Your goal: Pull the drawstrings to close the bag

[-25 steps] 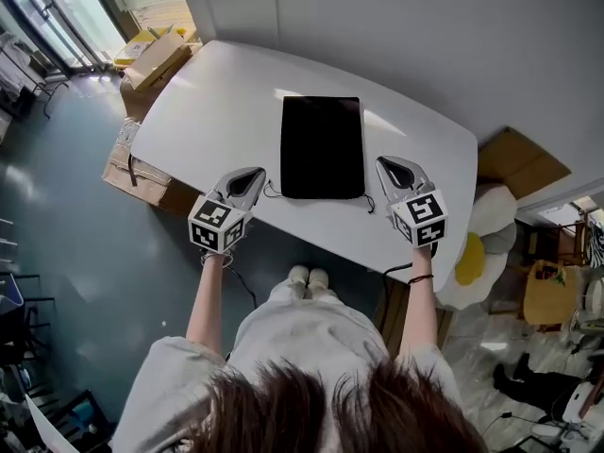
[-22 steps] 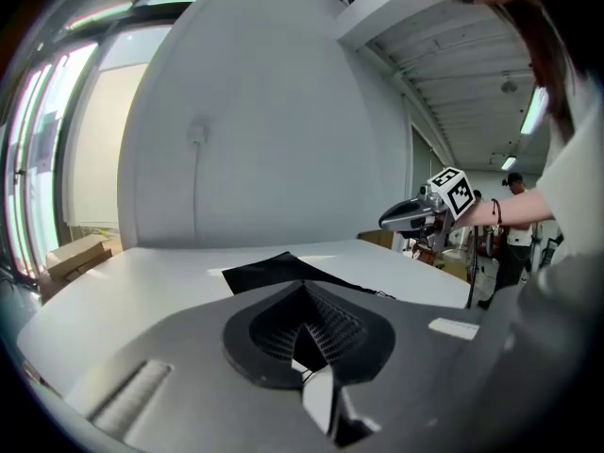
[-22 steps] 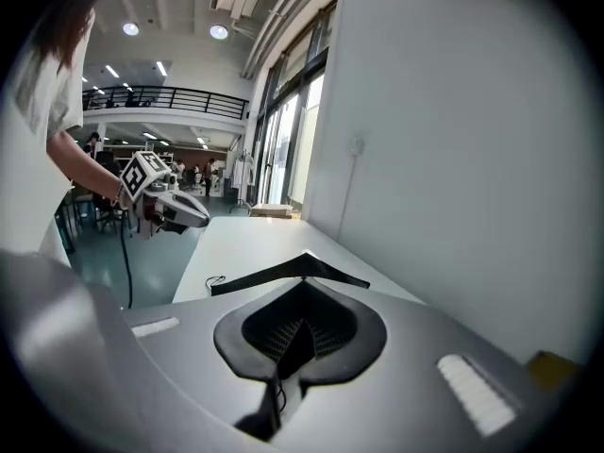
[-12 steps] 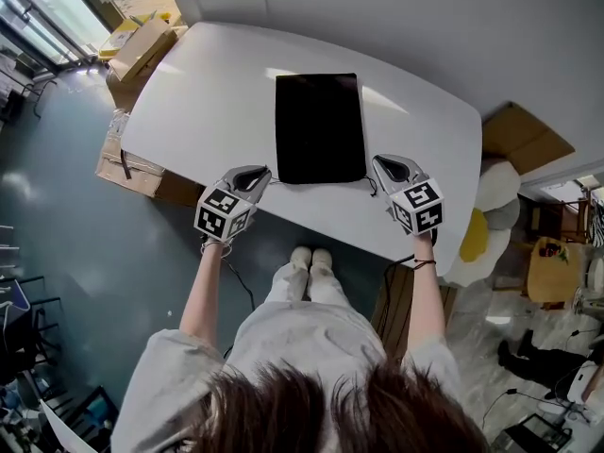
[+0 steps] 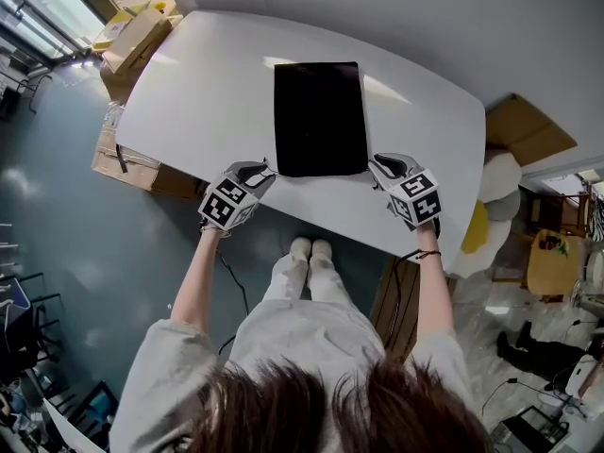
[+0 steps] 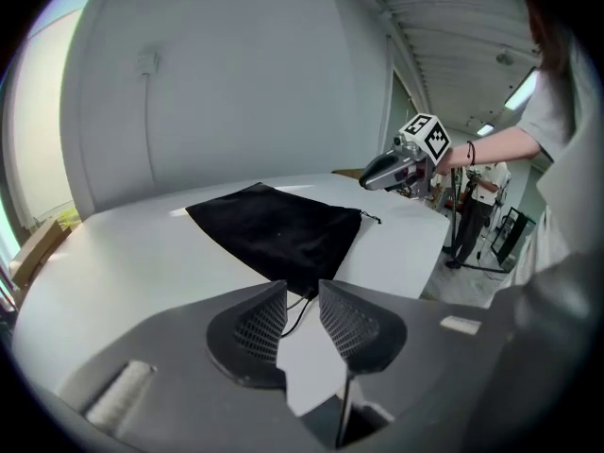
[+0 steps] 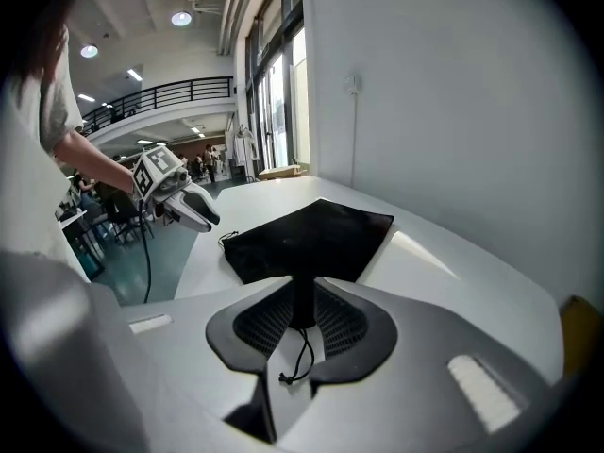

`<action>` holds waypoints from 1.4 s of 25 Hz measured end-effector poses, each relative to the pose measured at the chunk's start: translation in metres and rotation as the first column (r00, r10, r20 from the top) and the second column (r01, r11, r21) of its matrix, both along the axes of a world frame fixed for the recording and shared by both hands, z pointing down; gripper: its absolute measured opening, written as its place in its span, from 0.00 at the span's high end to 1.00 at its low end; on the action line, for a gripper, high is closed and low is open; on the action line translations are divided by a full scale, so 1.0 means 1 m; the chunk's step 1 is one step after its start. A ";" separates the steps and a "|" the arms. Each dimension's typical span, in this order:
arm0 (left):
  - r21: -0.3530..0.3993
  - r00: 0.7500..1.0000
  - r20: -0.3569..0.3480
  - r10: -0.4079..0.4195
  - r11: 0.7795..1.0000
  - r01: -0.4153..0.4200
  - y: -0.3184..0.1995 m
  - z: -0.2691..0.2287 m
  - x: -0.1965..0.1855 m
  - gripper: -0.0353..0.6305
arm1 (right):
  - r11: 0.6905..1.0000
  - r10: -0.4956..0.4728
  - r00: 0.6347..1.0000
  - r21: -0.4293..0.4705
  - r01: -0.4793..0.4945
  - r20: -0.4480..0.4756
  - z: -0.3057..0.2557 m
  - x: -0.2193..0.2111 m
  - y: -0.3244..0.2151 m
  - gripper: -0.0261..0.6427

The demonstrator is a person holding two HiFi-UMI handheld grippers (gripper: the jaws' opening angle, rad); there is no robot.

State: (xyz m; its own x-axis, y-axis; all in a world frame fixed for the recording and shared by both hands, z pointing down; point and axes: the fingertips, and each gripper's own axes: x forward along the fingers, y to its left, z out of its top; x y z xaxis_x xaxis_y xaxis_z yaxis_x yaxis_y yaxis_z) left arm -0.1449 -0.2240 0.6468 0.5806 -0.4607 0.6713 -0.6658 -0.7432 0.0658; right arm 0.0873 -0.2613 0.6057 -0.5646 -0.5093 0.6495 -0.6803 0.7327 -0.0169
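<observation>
Head view: the black bag (image 5: pixel 319 116) lies flat on the white table (image 5: pixel 208 92). The left gripper (image 5: pixel 257 170) and right gripper (image 5: pixel 382 166) sit at its near corners.

Left gripper view: jaws opening, with the left drawstring (image 6: pixel 295 314) loose in the gap.

Right gripper view: jaws opening, with the right drawstring (image 7: pixel 300 355) lying slack between them.

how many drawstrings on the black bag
2: the left drawstring at the bag's near-left corner, between the left gripper's opening jaws; the right drawstring at the near-right corner, between the right gripper's opening jaws.
</observation>
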 end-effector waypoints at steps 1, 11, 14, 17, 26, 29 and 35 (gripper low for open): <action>-0.007 1.000 0.015 0.015 1.000 -0.015 0.000 0.004 -0.001 0.79 | 1.000 -0.005 1.000 -0.013 0.005 -0.009 0.004 0.002 0.001 0.83; -0.041 0.983 0.100 0.153 0.988 -0.150 -0.007 0.031 0.003 0.71 | 0.987 -0.046 0.995 -0.156 0.032 -0.085 0.051 0.012 0.008 0.70; -0.046 0.975 0.119 0.189 0.982 -0.185 -0.007 0.035 0.007 0.70 | 0.981 -0.060 0.993 -0.192 0.038 -0.107 0.062 0.015 0.009 0.70; -0.067 0.961 0.137 0.241 0.970 -0.234 -0.007 0.034 0.016 0.70 | 0.974 -0.085 0.989 -0.221 0.056 -0.124 0.070 0.015 0.010 0.69; -0.115 0.948 0.149 0.281 0.957 -0.266 -0.001 0.040 0.019 0.72 | 0.968 -0.108 0.982 -0.239 0.069 -0.154 0.076 0.012 0.008 0.72; -0.120 0.949 0.147 0.279 0.957 -0.263 -0.001 0.038 0.019 0.74 | 0.971 -0.123 0.975 -0.224 0.080 -0.186 0.076 0.014 0.008 0.79; -0.165 0.937 0.180 0.298 0.948 -0.270 0.008 0.042 0.018 0.82 | 0.974 -0.150 0.962 -0.202 0.104 -0.230 0.077 0.015 0.010 0.85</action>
State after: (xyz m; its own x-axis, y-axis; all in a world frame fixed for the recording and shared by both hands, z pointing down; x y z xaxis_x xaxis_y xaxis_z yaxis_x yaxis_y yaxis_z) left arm -0.1272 -0.2161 0.6892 0.5212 -0.1922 0.8315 -0.4377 -0.8966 0.0671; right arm 0.1027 -0.2515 0.6828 -0.4308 -0.3005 0.8509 -0.5825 0.8128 -0.0078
